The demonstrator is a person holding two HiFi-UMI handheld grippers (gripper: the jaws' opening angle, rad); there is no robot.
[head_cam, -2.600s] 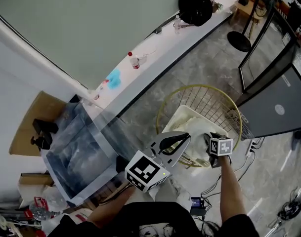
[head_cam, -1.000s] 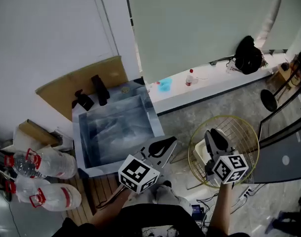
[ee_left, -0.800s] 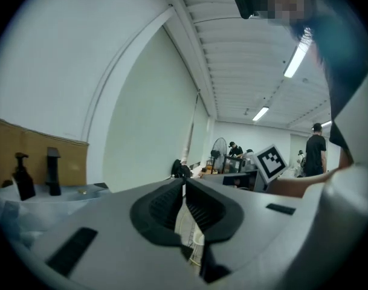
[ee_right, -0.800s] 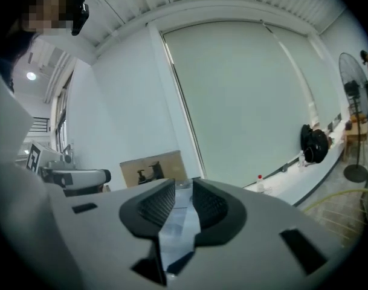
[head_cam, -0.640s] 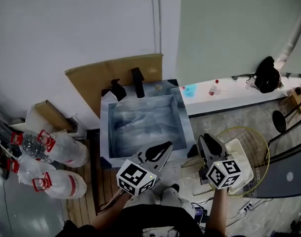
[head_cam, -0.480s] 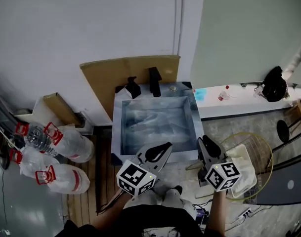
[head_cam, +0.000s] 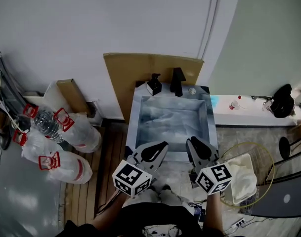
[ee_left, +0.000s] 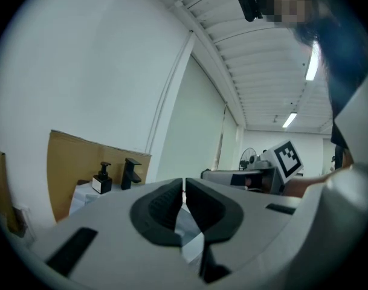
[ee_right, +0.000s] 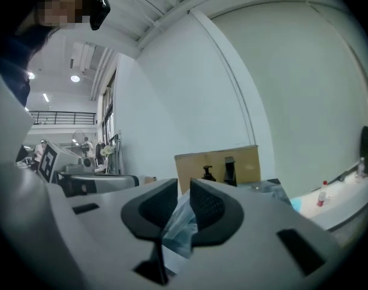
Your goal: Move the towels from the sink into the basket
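The blue-grey marbled sink (head_cam: pixel 134 127) lies straight ahead, its basin mottled pale blue and white; I cannot tell a towel apart from the basin. My left gripper (head_cam: pixel 164 144) hangs before the sink's front edge, shut and empty. Beside it my right gripper (head_cam: pixel 190 141) points at the same edge; its jaws have just been closing and stand a narrow gap apart with nothing between them. In the left gripper view the jaw tips (ee_left: pixel 184 183) meet. The wire basket (head_cam: pixel 265 154) stands at the lower right with a white towel (head_cam: pixel 241 179) in it.
A black faucet (head_cam: pixel 178 81) and a soap dispenser (head_cam: pixel 153 84) stand at the sink's back, against a cardboard sheet (head_cam: pixel 123 78). Large water bottles (head_cam: pixel 66 147) lie on the floor at the left. A white ledge (head_cam: pixel 249 115) runs to the right of the sink.
The view has swung from the basket to the sink. Both grippers have moved left from the basket to the sink's front edge. The basket now sits at the lower right.
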